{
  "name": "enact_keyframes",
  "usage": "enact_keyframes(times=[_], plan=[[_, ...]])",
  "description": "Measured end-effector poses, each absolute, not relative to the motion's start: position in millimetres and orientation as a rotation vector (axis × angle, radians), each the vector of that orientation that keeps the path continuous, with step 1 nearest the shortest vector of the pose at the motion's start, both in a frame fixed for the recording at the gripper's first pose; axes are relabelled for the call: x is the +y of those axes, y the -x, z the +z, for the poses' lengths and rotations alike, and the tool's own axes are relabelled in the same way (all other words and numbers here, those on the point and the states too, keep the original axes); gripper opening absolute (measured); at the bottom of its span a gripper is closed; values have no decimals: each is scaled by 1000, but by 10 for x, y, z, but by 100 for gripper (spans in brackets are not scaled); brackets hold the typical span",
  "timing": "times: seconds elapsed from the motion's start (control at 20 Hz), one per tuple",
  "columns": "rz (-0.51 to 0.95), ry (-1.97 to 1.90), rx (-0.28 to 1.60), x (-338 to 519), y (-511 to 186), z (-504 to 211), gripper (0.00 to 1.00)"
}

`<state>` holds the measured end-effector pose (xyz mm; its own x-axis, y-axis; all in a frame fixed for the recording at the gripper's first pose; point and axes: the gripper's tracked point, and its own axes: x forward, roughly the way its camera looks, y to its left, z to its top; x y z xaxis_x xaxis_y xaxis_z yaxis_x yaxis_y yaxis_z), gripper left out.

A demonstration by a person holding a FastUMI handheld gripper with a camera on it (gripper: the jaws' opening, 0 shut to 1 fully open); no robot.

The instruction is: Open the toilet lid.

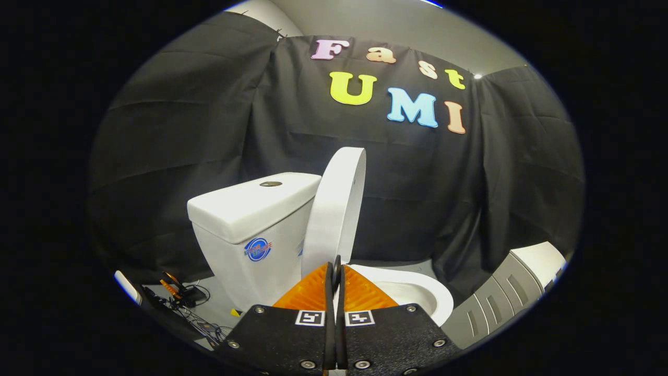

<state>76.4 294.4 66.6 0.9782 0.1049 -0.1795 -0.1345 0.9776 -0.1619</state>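
Note:
The white toilet lid [336,209] stands raised, nearly upright, leaning back against the white tank [250,219]. Below it the open seat and bowl rim [417,290] curve to the right of my fingers. My gripper [335,266] is shut with its two fingers pressed together and nothing between them. The fingertips sit just in front of the lid's lower edge, close to the hinge end; I cannot tell whether they touch it.
A round flush button [271,184] sits on top of the tank. Cables and small tools [180,297] lie on the floor left of the toilet. A grey and white appliance [514,292] stands to the right of the bowl.

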Motion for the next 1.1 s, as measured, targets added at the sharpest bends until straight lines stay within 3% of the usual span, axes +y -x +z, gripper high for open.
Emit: enact_keyframes(times=[1.1], plan=[[210,258,114,3575,-857,663,0]])
